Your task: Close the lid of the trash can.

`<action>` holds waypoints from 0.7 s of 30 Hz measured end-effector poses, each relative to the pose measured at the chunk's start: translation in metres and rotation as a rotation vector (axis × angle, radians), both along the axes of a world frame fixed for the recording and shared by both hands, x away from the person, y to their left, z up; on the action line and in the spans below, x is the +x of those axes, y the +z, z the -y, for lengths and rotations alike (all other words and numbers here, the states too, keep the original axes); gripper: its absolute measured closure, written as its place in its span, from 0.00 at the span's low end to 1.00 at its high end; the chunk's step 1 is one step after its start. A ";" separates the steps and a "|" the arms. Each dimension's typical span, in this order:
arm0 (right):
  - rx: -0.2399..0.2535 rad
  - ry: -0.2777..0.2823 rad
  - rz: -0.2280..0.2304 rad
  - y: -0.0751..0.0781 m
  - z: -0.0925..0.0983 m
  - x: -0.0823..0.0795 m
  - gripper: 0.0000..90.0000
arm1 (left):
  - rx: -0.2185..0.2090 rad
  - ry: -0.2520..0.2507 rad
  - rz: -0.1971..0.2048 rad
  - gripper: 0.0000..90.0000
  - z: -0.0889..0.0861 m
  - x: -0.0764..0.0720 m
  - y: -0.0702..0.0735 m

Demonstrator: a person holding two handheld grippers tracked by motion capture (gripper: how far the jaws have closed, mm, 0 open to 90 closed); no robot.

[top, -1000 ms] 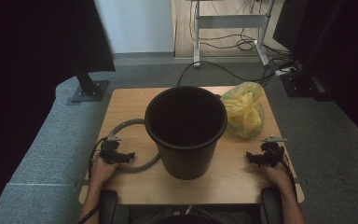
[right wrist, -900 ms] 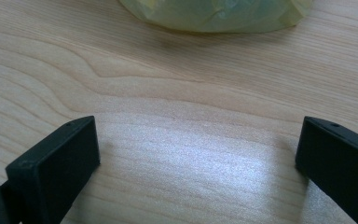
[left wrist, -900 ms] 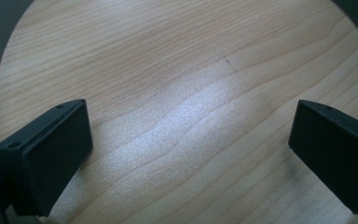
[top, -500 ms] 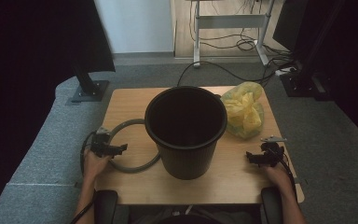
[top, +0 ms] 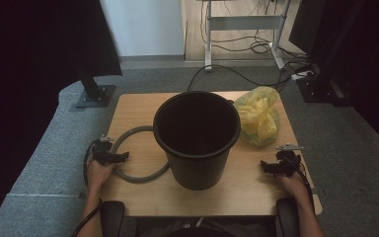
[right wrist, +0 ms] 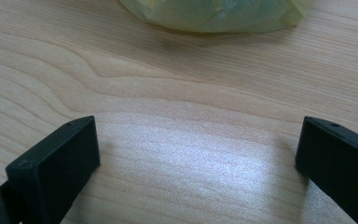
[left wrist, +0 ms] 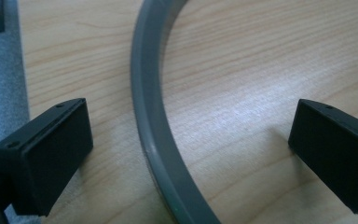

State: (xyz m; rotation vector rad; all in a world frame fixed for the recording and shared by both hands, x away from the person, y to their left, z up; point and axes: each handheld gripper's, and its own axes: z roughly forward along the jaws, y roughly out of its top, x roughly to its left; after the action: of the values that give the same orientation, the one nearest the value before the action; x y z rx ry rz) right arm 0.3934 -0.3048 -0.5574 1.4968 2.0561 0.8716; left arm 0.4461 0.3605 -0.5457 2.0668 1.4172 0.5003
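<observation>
Two grippers sit low at the near corners of the wooden table (top: 138, 106) in the high view: the left gripper (top: 109, 157) at the outer edge of a grey ring (top: 128, 173) lying flat beside a black bucket (top: 196, 138), the right gripper (top: 276, 167) apart from everything, near a crumpled yellow bag (top: 259, 116) that rests just beside the bucket. As far as its dark inside shows, the bucket looks empty. In the left gripper view the jaws stand spread wide, straddling the grey ring (left wrist: 156, 140) without touching it; I judge this the approach to a grasp, and the next move calls for closing squarely on that thin band. In the right gripper view the jaws are likewise released over bare wood, the yellow bag (right wrist: 214, 14) lying ahead.
</observation>
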 end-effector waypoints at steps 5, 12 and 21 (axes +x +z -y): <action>0.000 0.004 0.001 0.000 0.000 0.000 0.00 | -0.008 0.036 0.024 0.06 -0.001 -0.002 0.001; 0.001 0.005 0.000 0.000 0.000 0.000 0.00 | -0.022 0.078 0.052 0.38 -0.007 -0.004 0.004; 0.001 0.006 0.000 0.000 0.000 0.000 0.00 | -0.025 0.116 0.024 0.82 -0.007 -0.003 0.009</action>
State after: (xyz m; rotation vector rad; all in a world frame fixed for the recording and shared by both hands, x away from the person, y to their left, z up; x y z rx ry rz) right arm 0.3933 -0.3045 -0.5574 1.4914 2.0613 0.8747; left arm 0.4431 0.3671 -0.5364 1.9610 1.5281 0.5499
